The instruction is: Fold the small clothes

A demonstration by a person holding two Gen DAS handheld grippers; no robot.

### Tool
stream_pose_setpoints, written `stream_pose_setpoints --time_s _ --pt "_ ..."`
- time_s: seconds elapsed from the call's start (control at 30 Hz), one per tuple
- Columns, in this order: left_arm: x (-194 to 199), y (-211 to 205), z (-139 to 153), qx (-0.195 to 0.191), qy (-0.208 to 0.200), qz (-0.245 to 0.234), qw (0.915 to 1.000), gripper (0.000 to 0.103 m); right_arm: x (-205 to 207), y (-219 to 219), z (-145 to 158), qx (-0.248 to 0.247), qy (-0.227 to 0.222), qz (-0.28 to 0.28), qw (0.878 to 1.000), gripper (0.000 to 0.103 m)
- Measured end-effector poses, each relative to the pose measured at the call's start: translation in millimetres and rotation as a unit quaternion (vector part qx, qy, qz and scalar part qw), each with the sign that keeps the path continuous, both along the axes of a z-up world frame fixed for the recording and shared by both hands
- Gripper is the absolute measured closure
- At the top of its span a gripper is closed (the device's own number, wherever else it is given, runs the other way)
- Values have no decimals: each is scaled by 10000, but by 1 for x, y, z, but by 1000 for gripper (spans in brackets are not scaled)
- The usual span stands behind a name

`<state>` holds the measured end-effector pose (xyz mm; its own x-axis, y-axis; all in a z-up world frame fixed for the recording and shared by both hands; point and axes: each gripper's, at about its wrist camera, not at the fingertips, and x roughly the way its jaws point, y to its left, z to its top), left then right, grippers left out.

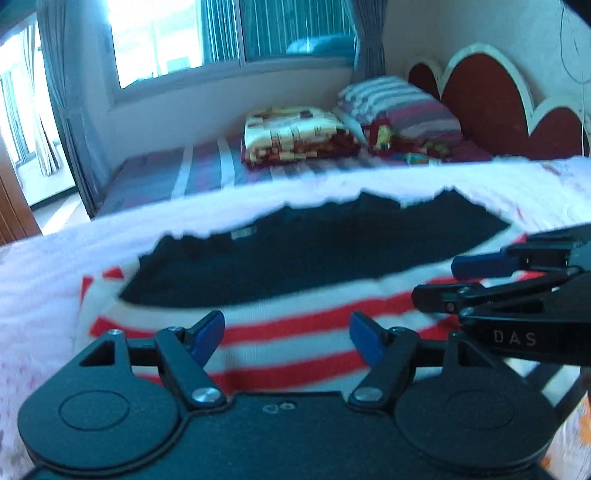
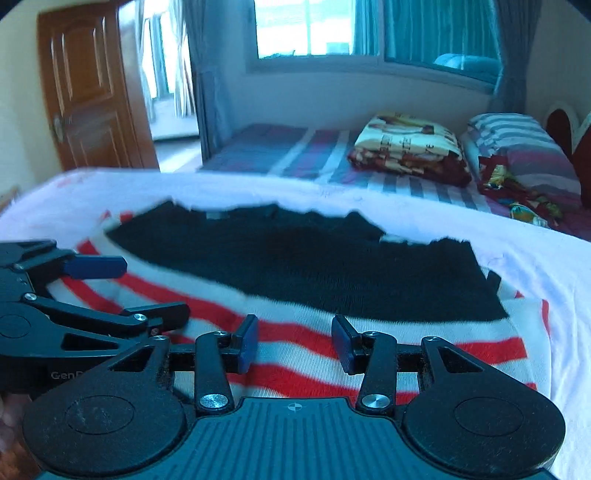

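Observation:
A small sweater lies flat on a white-pink cover [image 1: 44, 280], its black upper part [image 1: 314, 243] toward the far side and its red-and-white striped part [image 1: 295, 325] nearest me. My left gripper [image 1: 286, 338] hovers open over the stripes, blue pads apart with nothing pinched between them. My right gripper [image 2: 295, 347] is also open above the striped part [image 2: 295, 369], below the black part [image 2: 314, 266]. Each gripper shows in the other's view: the right gripper [image 1: 456, 282] at the right edge, the left gripper [image 2: 136, 291] at the left edge. Both frames are slightly blurred.
Beyond the cover stands a bed with a striped sheet [image 1: 207, 166], a folded patterned blanket [image 1: 295, 136] and a striped pillow [image 1: 402, 103] by a red headboard [image 1: 480, 96]. A window [image 2: 317, 29] fills the back wall. A wooden door [image 2: 88, 92] stands at far left.

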<state>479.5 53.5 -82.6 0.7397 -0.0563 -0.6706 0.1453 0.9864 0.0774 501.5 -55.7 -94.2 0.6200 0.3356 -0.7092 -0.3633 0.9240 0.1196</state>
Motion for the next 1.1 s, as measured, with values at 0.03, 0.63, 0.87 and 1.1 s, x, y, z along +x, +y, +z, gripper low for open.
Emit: stream_pose_setpoints --time_s 0.03,0.63,0.87,1.1 --pt "-3 5 -2 -60 26 22 10000 27 0 0 -2 -51 60 31 10000 58" --pt "-63 7 15 -403 -73 -10 9992 28 -73 -8 21 -96 156 -296 9994 58" --pt "-87 28 -7 -43 87 63 9999 26 -113 -27 4 -405 290 -376 9980 58" --pt "-105 80 -4 -185 152 496 9985 25 -139 -68 10 -443 373 -635 9963 58"
